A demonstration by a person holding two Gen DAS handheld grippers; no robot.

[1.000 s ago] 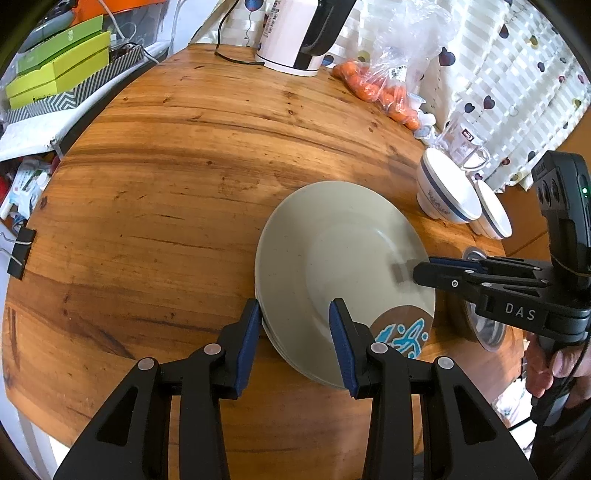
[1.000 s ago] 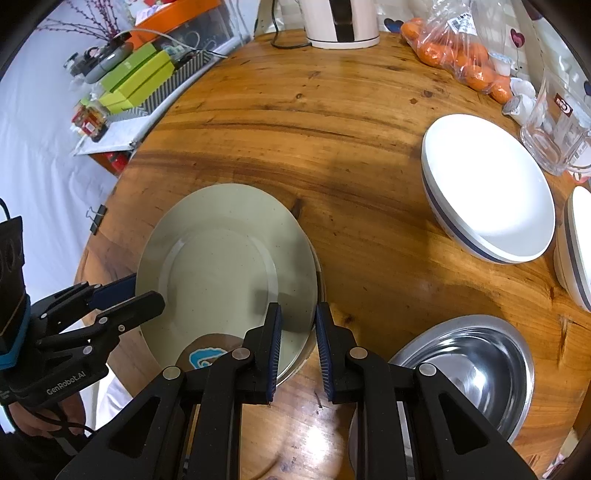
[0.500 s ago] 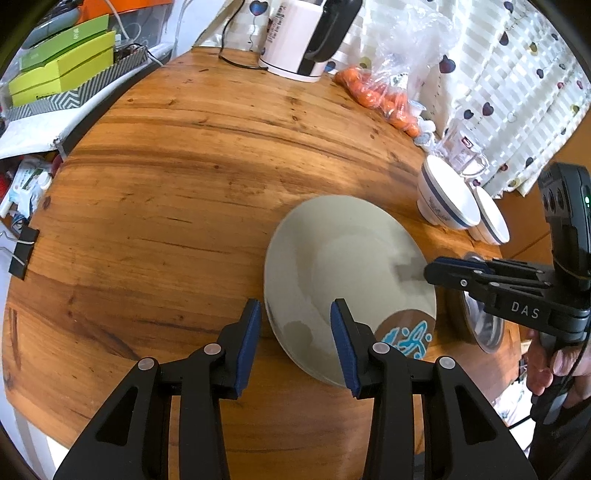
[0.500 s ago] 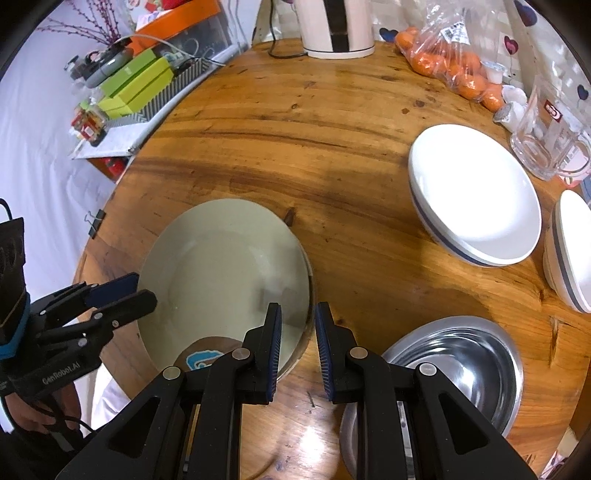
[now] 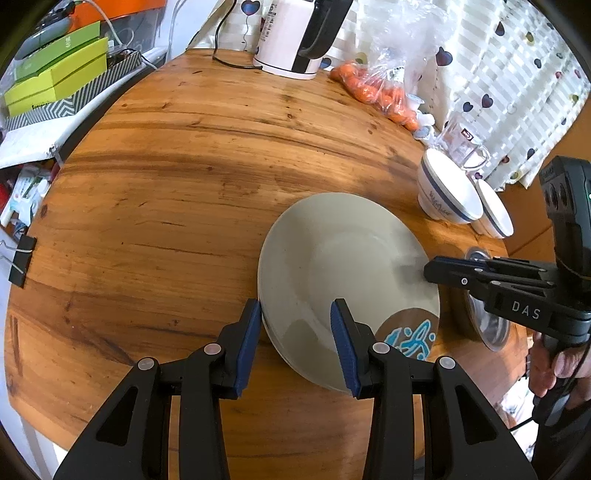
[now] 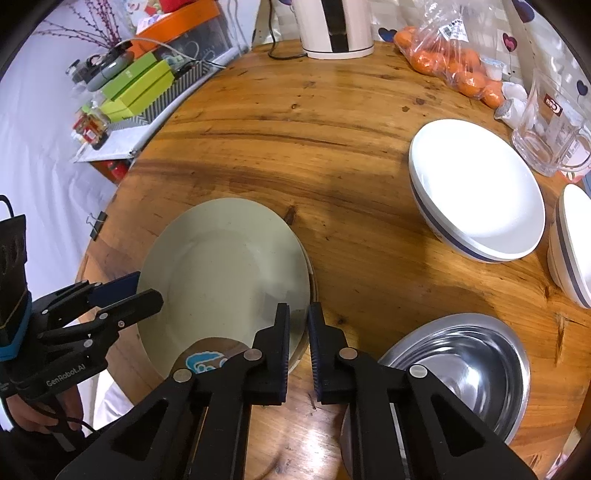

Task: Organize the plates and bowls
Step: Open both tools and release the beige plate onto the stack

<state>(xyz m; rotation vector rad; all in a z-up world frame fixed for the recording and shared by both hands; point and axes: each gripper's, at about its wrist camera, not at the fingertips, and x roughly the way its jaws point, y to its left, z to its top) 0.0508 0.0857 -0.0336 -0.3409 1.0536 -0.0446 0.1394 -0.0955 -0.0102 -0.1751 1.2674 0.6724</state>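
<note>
Plate (image 5: 343, 269): pale grey-green, round, shallow, matte. It sits on top of at least one more plate; a second rim shows under its edge (image 6: 312, 280). A brown coaster with a blue print (image 5: 410, 332) pokes out from under the stack at the near table edge.

Around it on the round wooden table (image 5: 166, 192): two white bowls with a blue band, the nearer one (image 6: 476, 188) and a second (image 6: 572, 247) just beside it, well apart from the plates. Steel bowl (image 6: 461, 365) near the right gripper, just beside the stack. Glass mug (image 6: 554, 129), bag of oranges (image 6: 454, 62) and kettle (image 6: 336, 26) along the far edge. Nothing stands between either gripper and the plates.

Left gripper (image 5: 295, 339): jaws wide apart, straddling the near-left rim of the stack, left pad at the rim edge, right pad over the plate's face. Not clamped.

Right gripper (image 6: 297, 341): jaws narrow with a small gap, at the opposite rim of the stack. Rim edge sits in or just past the gap; can't tell whether the pads touch it.
</note>
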